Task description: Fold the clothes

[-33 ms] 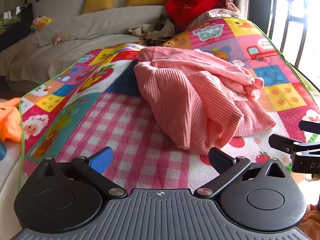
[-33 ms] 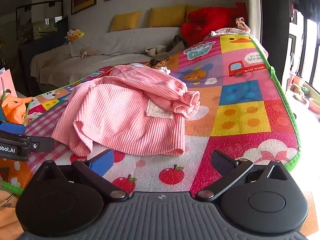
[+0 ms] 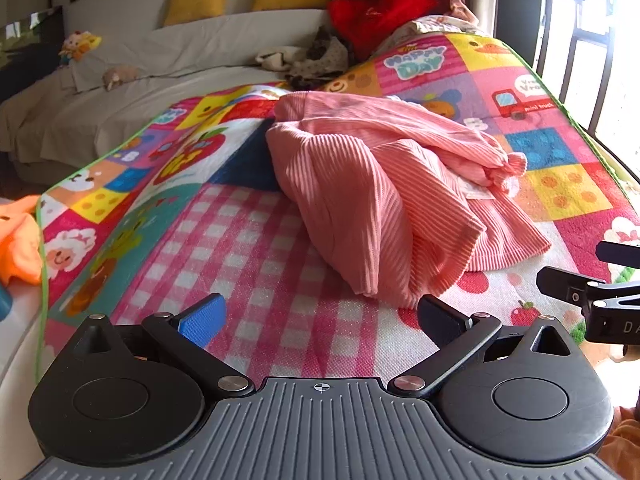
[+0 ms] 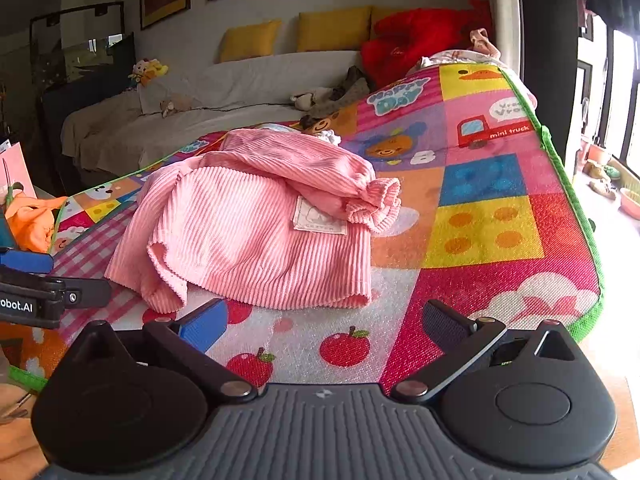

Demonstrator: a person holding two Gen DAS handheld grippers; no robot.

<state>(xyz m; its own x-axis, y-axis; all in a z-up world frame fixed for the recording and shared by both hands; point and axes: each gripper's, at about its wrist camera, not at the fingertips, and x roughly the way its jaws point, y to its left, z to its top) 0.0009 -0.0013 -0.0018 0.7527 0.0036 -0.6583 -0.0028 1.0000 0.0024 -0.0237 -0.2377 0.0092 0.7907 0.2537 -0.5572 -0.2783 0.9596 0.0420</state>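
Observation:
A pink ribbed garment point(image 3: 384, 184) lies crumpled in a heap on the colourful play mat point(image 3: 256, 248). It also shows in the right wrist view point(image 4: 256, 224), with a white label and a ruffled cuff on top. My left gripper point(image 3: 320, 316) is open and empty, just short of the garment's near edge. My right gripper point(image 4: 324, 320) is open and empty, hovering over the mat in front of the garment's hem. Each gripper shows at the edge of the other's view, the right one point(image 3: 600, 300) and the left one point(image 4: 36, 292).
An orange cloth point(image 3: 20, 240) lies off the mat's left edge. A sofa point(image 3: 160, 80) with yellow cushions, a red cushion point(image 3: 384, 0) and small toys stands behind. The mat's green right edge point(image 4: 576, 200) drops toward a window side.

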